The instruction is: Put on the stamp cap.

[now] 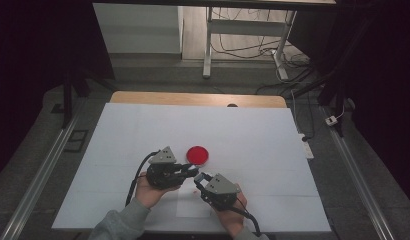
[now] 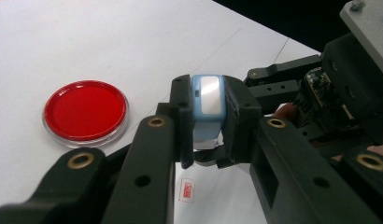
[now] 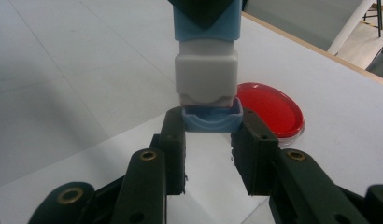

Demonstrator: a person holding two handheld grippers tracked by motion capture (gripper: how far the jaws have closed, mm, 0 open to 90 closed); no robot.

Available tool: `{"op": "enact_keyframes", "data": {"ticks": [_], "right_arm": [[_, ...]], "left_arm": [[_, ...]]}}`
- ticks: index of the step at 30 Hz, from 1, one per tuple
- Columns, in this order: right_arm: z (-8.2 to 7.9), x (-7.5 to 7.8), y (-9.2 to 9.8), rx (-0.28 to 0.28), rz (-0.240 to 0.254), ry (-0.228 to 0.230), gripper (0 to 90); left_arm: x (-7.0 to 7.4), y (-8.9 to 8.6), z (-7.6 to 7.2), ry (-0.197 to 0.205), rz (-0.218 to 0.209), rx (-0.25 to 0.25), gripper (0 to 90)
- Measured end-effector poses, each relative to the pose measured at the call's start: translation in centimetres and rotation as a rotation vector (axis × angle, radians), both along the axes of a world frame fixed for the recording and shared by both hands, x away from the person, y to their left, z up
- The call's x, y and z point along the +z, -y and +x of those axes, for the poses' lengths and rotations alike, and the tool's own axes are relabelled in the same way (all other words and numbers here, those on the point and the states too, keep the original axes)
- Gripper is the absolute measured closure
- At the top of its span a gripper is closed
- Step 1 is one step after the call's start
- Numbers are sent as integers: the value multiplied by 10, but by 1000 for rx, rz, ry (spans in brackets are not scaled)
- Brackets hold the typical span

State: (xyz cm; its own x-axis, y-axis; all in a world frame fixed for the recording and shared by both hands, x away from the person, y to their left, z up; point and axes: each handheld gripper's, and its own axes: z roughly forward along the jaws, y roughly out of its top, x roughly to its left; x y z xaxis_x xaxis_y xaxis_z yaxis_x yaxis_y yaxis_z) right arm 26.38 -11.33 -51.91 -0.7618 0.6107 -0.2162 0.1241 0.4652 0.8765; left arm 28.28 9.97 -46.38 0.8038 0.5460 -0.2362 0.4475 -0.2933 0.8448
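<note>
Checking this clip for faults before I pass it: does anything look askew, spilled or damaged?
Nothing stands out. The left hand-held gripper is shut on the blue-and-white stamp, the right hand-held gripper is shut on its blue cap, and the two parts line up. The red ink pad lies flat and unspilled on the white table cover.

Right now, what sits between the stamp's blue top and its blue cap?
The stamp's white middle section, seen in the right gripper view, joins the blue top to the blue cap.
</note>
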Motion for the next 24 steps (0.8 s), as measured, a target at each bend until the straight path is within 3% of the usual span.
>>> {"op": "enact_keyframes", "data": {"ticks": [9, 24], "right_arm": [[0, 0, 0, -16, -5, 6, 658], [-1, 0, 0, -23, -9, 8, 658]], "left_arm": [[-1, 0, 0, 2, -24, 14, 757], [-4, 4, 0, -4, -26, 14, 757]]}}
